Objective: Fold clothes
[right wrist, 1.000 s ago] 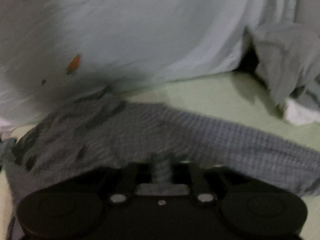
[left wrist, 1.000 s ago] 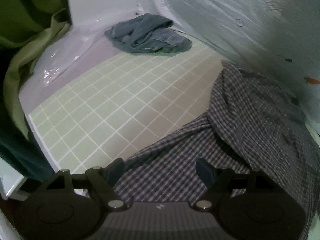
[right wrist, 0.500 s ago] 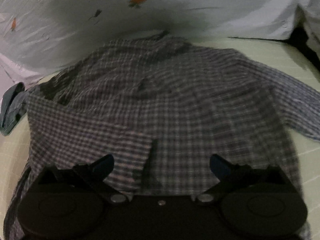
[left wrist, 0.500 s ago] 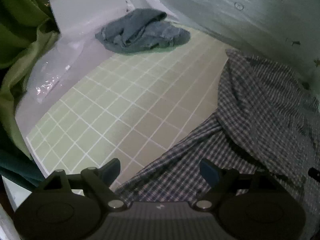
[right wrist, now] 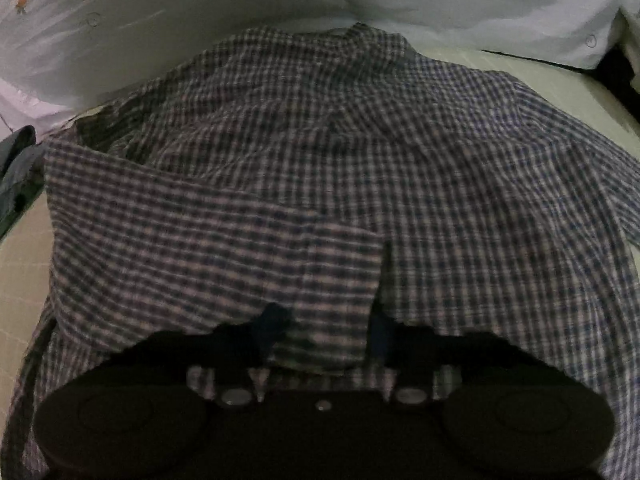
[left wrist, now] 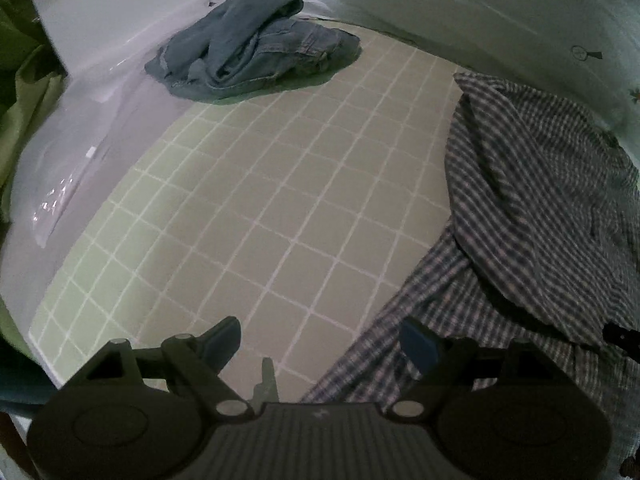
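A dark checked shirt (right wrist: pixel 360 140) lies spread on the green gridded mat (left wrist: pixel 260 200), collar at the far side. One sleeve (right wrist: pixel 200 232) is folded across its front. My right gripper (right wrist: pixel 326 328) hangs low over that sleeve's cuff end. Its jaws are closing, with flat cloth between them and no clear pinch. My left gripper (left wrist: pixel 320 340) stands open over bare mat. Its right finger (left wrist: pixel 416 344) is at the edge of the shirt (left wrist: pixel 540 200), and nothing is between the fingers.
Crumpled blue jeans (left wrist: pixel 256 52) lie at the mat's far side. A pale printed sheet (left wrist: pixel 480 8) rises behind the shirt. Clear plastic (left wrist: pixel 60 184) and green fabric (left wrist: pixel 24 100) border the mat on the left.
The left gripper slid left off the shirt's hem onto bare mat, still open. The right gripper swung over the shirt, opened wide, sank toward the folded sleeve, and its jaws narrowed.
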`<state>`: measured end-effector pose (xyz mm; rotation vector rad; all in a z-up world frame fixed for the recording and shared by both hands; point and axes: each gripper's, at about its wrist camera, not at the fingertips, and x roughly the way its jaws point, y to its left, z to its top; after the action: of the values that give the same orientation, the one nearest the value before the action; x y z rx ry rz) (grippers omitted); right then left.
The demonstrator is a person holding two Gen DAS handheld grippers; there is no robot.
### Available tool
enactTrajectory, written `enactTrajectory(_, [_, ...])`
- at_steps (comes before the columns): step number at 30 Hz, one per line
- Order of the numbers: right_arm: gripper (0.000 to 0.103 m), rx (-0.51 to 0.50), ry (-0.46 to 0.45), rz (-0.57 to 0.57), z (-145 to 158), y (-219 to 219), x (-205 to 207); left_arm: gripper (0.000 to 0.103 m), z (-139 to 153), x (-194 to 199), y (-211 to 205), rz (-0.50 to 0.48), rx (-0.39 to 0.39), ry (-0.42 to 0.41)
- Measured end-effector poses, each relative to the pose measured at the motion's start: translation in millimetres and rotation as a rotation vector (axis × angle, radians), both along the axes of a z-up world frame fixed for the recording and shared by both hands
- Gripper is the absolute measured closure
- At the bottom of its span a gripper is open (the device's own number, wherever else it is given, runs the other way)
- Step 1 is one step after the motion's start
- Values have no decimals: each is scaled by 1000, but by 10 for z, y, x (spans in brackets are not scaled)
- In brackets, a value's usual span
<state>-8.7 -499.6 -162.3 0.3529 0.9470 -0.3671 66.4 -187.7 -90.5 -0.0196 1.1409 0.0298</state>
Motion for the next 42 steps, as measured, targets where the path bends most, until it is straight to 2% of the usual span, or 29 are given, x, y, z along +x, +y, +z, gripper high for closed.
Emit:
enactTrajectory(4, [93,-35,-14,9,75,43,-47,16,64,47,-36,-18,-8,-20])
enactTrajectory(6, [99,-48,-37,-4,144,4,-77,16,86,44,-74,-19,-10,-29])
enactTrajectory(10, [100,-83,-92,-12,316,-188,-184,16,124,3,-167,21,-23,-38])
enactTrajectory(14, [100,-168,-153,-43,577,-623,-358,16,168,-130,-295,61,-29,-65])
enactTrajectory(17, [100,-259,-170,-69,762,-1105,-468,16,189,-265,-411,80,-26,-85])
enactTrajectory(21, [99,-334,-167,-181,983,-1844,-671,16,174,-475,-510,94,-24,-93])
enactTrajectory(23, [92,-340,-155,-249,1039,-2090,-775,16,159,-581,-507,100,-20,-84])
enactTrajectory(24, [85,-337,-150,-278,1046,-2161,-823,16,155,-622,-497,104,-19,-81])
enactTrajectory(26, [63,-330,-147,-302,1026,-2184,-896,16,152,-694,-458,115,-15,-76])
enactTrajectory(27, [46,-323,-151,-309,1005,-2142,-927,16,155,-723,-436,121,-12,-75])
enactTrajectory(29, [30,-300,-162,-310,945,-2014,-976,16,173,-759,-373,133,-10,-82])
enactTrajectory(31, [2,-274,-168,-295,871,-1783,-948,16,197,-805,-292,143,-12,-96])
enactTrajectory(37, [0,-193,-179,-249,684,-919,-852,16,193,-812,66,121,-8,-111])
enactTrajectory(39, [0,-159,-205,-231,645,-557,-836,16,179,-775,205,83,-10,-123])
enactTrajectory(42, [0,-173,-203,-214,608,41,-785,16,127,-675,432,-16,-11,-139])
